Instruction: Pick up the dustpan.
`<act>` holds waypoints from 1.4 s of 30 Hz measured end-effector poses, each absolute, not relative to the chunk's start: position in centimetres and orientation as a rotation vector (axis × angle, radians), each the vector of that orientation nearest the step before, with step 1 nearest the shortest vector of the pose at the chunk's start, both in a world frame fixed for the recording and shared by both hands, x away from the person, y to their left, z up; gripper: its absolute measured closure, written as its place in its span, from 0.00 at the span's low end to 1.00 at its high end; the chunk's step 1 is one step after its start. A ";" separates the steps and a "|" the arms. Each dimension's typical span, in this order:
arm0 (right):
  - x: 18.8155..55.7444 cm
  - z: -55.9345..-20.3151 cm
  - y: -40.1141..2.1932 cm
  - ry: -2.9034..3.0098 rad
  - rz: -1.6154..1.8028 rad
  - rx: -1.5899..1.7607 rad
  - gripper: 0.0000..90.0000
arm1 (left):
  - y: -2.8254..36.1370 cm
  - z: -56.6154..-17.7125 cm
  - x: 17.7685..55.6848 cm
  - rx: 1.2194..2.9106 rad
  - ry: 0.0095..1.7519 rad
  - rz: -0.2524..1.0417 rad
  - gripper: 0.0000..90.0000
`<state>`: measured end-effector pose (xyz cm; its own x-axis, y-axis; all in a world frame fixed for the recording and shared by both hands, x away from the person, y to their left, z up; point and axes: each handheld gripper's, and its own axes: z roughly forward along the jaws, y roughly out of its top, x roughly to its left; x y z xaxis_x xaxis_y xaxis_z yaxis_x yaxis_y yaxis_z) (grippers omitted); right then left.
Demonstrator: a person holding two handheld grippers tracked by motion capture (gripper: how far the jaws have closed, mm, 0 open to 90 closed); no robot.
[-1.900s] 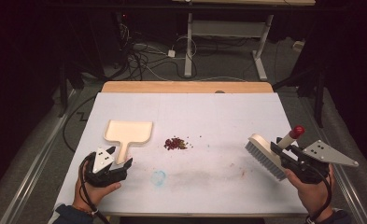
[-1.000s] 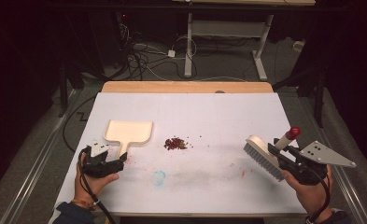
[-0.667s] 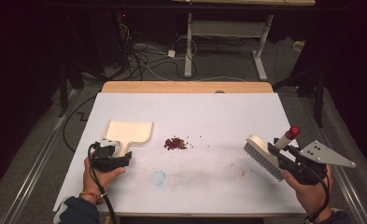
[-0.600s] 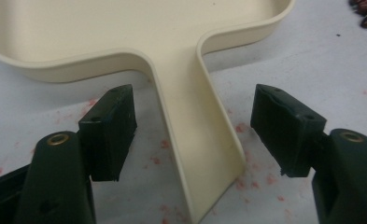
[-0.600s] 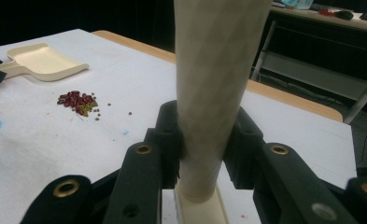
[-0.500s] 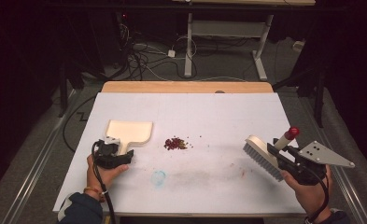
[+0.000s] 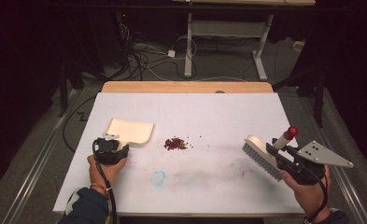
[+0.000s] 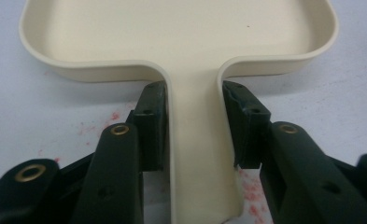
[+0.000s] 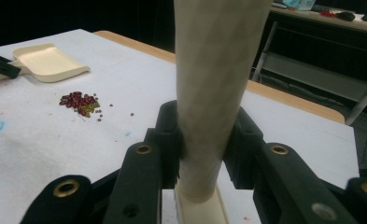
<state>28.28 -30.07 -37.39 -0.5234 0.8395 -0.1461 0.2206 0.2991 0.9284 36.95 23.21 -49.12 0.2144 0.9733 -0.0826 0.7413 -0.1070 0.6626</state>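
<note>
1. The table [image 7: 218,186] is a flat white sheet, stained blue and red near its front edge.
2. Your left gripper [image 8: 195,107] has just closed on the smooth cream dustpan [image 7: 130,131] by its handle, near the left edge.
3. Your right gripper [image 9: 202,140] clenches the bristled brush [image 7: 261,155] by its round handle, near the right edge.
4. Small red beans [image 7: 174,143] are heaped mid-table.
</note>
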 end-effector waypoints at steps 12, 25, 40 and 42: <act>28.6 -37.6 -30.1 1.936 1.226 0.944 0.78 | 23.1 -49.0 37.0 1.947 1.559 0.535 0.70; 28.8 -37.6 -30.3 1.931 1.223 0.957 0.78 | 23.4 -47.8 37.0 2.001 1.491 0.576 0.71; 29.2 -37.6 -30.4 1.925 1.217 0.971 0.78 | 24.5 -44.8 35.0 1.964 1.381 0.645 0.71; 29.2 -37.7 -30.4 1.926 1.216 0.971 0.78 | 24.5 -44.7 34.9 1.965 1.375 0.654 0.71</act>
<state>29.19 -30.45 -37.67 -0.5116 0.8482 -0.1367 0.2414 0.2947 0.9246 34.86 24.52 -44.66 0.3272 0.9443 0.0354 0.6233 -0.2438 0.7430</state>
